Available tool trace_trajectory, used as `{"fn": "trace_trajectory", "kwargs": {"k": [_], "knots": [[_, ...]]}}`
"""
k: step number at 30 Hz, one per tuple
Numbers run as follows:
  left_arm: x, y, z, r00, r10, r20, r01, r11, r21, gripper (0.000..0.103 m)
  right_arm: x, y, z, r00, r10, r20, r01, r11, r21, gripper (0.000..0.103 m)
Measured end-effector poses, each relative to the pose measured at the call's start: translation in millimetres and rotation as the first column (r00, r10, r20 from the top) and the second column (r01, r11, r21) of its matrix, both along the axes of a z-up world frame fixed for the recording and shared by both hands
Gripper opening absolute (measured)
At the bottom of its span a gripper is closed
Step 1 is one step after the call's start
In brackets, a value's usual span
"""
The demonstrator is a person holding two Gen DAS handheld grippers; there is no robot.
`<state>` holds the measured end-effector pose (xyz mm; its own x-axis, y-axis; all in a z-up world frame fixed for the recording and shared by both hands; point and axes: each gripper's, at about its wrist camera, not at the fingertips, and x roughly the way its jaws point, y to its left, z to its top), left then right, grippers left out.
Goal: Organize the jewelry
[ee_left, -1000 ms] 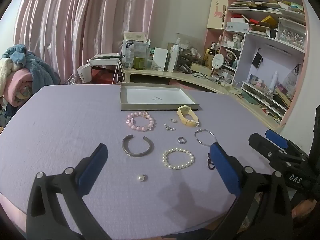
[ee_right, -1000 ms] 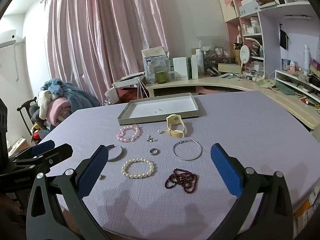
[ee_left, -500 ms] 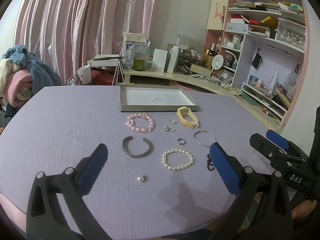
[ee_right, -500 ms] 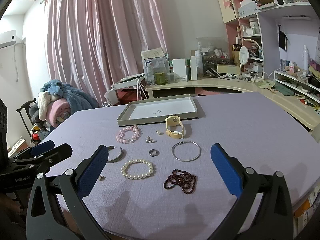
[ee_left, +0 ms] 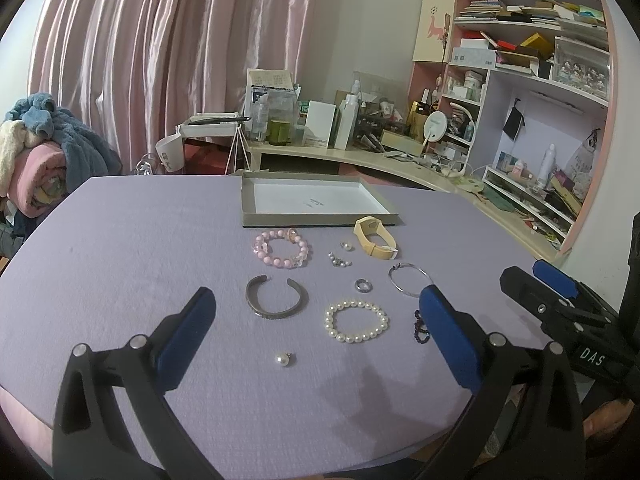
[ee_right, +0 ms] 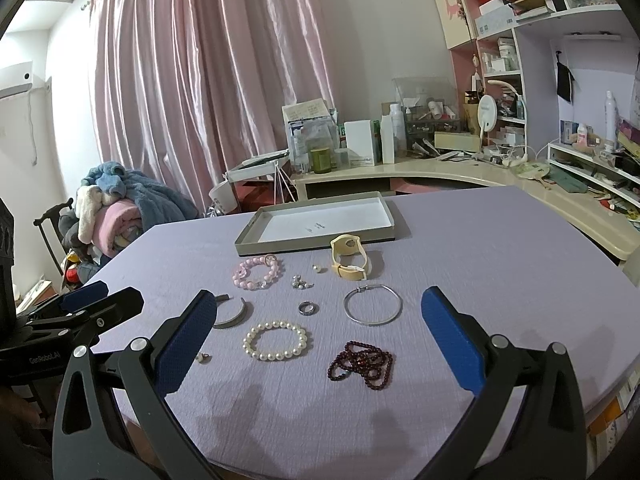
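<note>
Between the spread blue-padded fingers (ee_left: 188,336) of the left gripper (ee_left: 316,340), which hold nothing, lie one open grey metal cuff bangle (ee_left: 277,298), one white pearl bracelet (ee_left: 356,321) and one loose pearl stud (ee_left: 283,359). Near the right gripper (ee_right: 320,340), whose fingers (ee_right: 448,340) are likewise wide apart and empty, one dark red bead strand (ee_right: 362,364) lies bunched, with one thin silver hoop bangle (ee_right: 373,305) and one small silver ring (ee_right: 307,307) just beyond. Farther out sit one pink bead bracelet (ee_left: 281,248), one cream strap watch (ee_left: 375,237), a small cluster of silver pieces (ee_left: 339,261) too small to count, and one more small pearl piece (ee_left: 346,245). All pieces lie apart from one another on the lilac cloth-covered surface (ee_left: 120,248). One shallow grey rectangular tray with a white floor (ee_left: 312,222) rests at the far side, close behind the pink bracelet and the watch; it holds only a tiny dark mark I cannot identify. Wide bare cloth lies to the left and to the right of the jewellery, and a strip lies free along the near edge under both grippers.
</note>
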<state>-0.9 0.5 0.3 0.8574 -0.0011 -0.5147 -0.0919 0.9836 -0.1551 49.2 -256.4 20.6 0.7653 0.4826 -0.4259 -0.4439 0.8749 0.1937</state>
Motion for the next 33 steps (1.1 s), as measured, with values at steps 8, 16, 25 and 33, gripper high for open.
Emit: {"fn": "trace_trajectory", "kwargs": {"k": [8, 16, 25, 33], "knots": [[-0.4, -0.2, 0.1, 1.0, 0.0, 0.002, 0.0, 1.0, 0.001, 0.101, -1.7, -1.9, 2.0, 1.0, -0.001, 0.0, 0.001, 1.0, 0.002, 0.102], [-0.6, -0.3, 0.2, 1.0, 0.001, 0.004, -0.001, 1.0, 0.003, 0.101, 2.8, 0.2, 1.0, 1.0, 0.001, -0.001, -0.001, 1.0, 0.0, 0.102], [-0.8, -0.6, 0.2, 1.0, 0.0, 0.005, 0.0, 1.0, 0.004, 0.101, 1.4, -2.7, 2.7, 1.0, 0.0, 0.005, 0.0, 1.0, 0.004, 0.102], [-1.0, -0.7, 0.2, 1.0, 0.001, 0.007, -0.001, 1.0, 0.006, 0.101, 2.6, -3.0, 2.6, 1.0, -0.001, 0.006, 0.001, 1.0, 0.005, 0.102]]}}
